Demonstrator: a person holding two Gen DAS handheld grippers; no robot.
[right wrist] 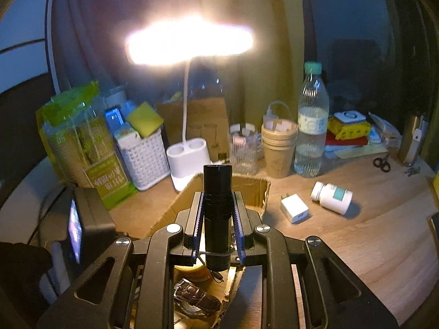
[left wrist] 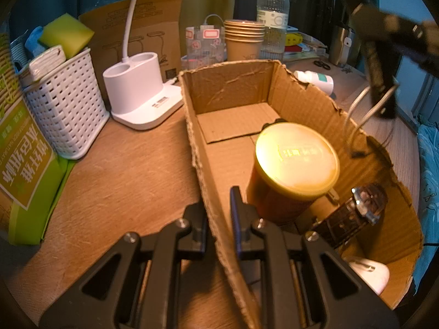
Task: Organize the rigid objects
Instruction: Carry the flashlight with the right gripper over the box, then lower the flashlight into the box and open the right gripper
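A: What does the open brown cardboard box [left wrist: 233, 87] hold so far?

B: A round tin with a yellow lid [left wrist: 295, 155], a wristwatch with a dark brown leather strap [left wrist: 356, 213], and a white rounded object [left wrist: 370, 274], possibly a mouse; the view there is poor.

A: And the grippers?

B: The left gripper [left wrist: 218, 205] pinches the box's near wall, one finger inside and one outside. The right gripper [right wrist: 218, 213] is clamped on a black cylindrical flashlight [right wrist: 217, 192], held above the box.

A: What remains?

B: Seemingly about half: a white pill bottle with a teal label [right wrist: 332, 197] and a white charger cube [right wrist: 295, 208] lie on the wooden desk [right wrist: 370, 233].
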